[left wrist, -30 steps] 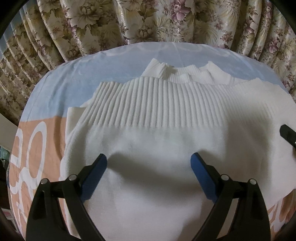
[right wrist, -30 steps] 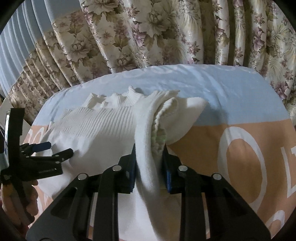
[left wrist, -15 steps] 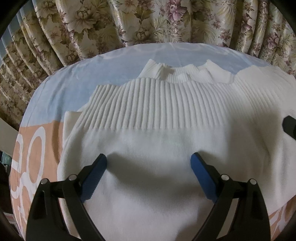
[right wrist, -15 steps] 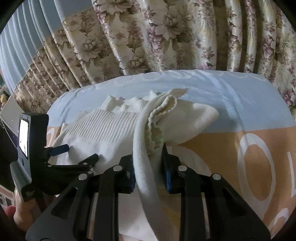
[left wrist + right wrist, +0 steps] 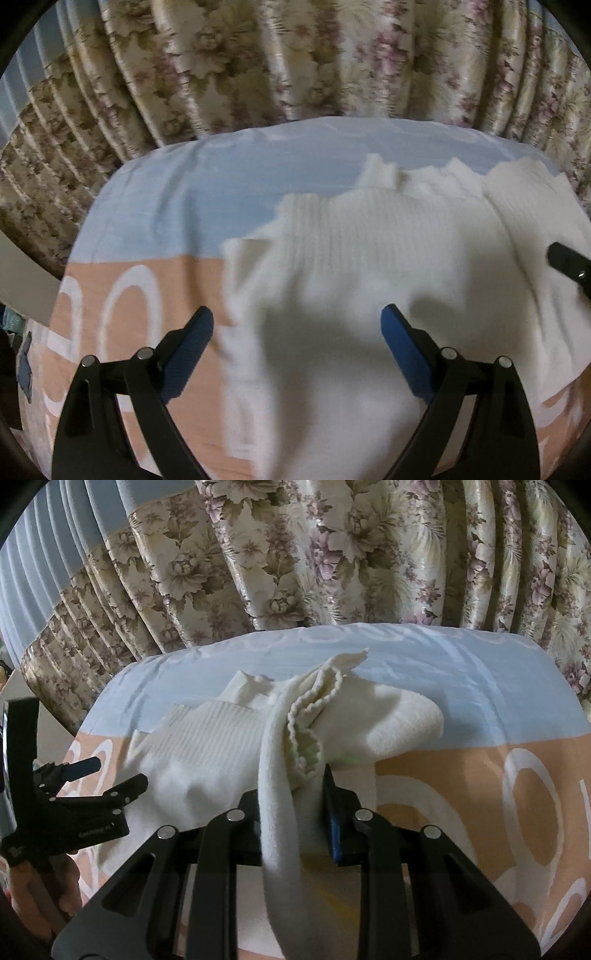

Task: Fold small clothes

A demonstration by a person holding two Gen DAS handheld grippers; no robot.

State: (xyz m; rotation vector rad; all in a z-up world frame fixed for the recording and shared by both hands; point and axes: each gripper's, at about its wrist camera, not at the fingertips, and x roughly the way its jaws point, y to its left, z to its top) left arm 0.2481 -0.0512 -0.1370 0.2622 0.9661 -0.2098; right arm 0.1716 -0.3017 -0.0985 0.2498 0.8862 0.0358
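A white ribbed knit sweater (image 5: 369, 280) lies on a bed sheet (image 5: 221, 192) that is light blue and peach. My left gripper (image 5: 297, 326) is open and empty, hovering over the sweater's left edge. It also shows at the left of the right wrist view (image 5: 110, 779). My right gripper (image 5: 291, 805) is shut on a bunched fold of the sweater (image 5: 280, 760), lifted off the sheet, with the scalloped hem (image 5: 314, 701) draped beyond the fingers. One black fingertip of the right gripper (image 5: 569, 260) shows at the right edge of the left wrist view.
Floral curtains (image 5: 332, 554) hang behind the bed. The peach part of the sheet with white printed rings (image 5: 532, 805) lies to the right of the sweater. A pale curved edge (image 5: 22, 284) shows at far left.
My left gripper has shifted left, so the sweater's left edge now lies between its jaws. My right gripper has raised the held fold a little higher.
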